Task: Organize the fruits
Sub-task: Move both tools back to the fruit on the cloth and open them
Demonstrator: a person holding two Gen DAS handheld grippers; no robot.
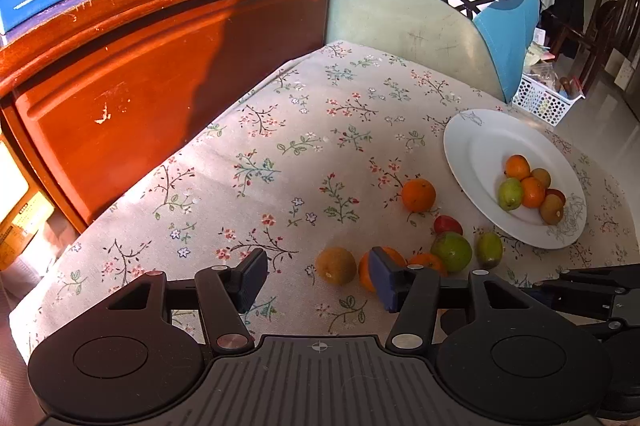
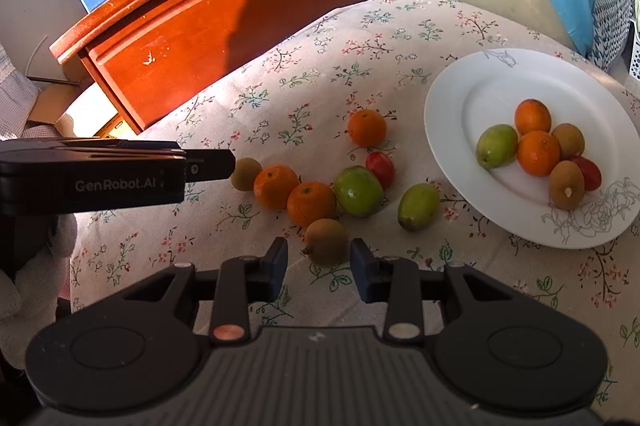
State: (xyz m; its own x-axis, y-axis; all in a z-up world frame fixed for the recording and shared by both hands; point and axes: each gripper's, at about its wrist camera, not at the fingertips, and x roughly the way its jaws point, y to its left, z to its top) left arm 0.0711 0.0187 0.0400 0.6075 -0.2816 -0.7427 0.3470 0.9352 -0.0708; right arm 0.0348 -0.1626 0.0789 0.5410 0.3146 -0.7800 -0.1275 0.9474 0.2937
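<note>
A white plate point(image 2: 448, 113) at the right holds several fruits: oranges, kiwis, a green fruit and a red one. It also shows in the left wrist view point(image 1: 460, 145). Loose fruit lies on the floral cloth to its left. My right gripper point(image 2: 319, 264) is open, its jaws either side of a brown kiwi point(image 2: 326, 242); whether they touch it I cannot tell. Beyond lie two oranges point(image 2: 310, 201), a green fruit point(image 2: 357, 190) and a red fruit point(image 2: 380, 166). My left gripper point(image 1: 318, 278) is open and empty, just short of a kiwi point(image 1: 336, 264) and an orange point(image 1: 364, 272).
A red-brown wooden cabinet point(image 1: 160, 65) stands at the back left with blue and green boxes on top. A pale green chair point(image 1: 400, 13) with a blue cloth stands behind the table. A white perforated basket point(image 1: 540, 101) sits on the floor at the right.
</note>
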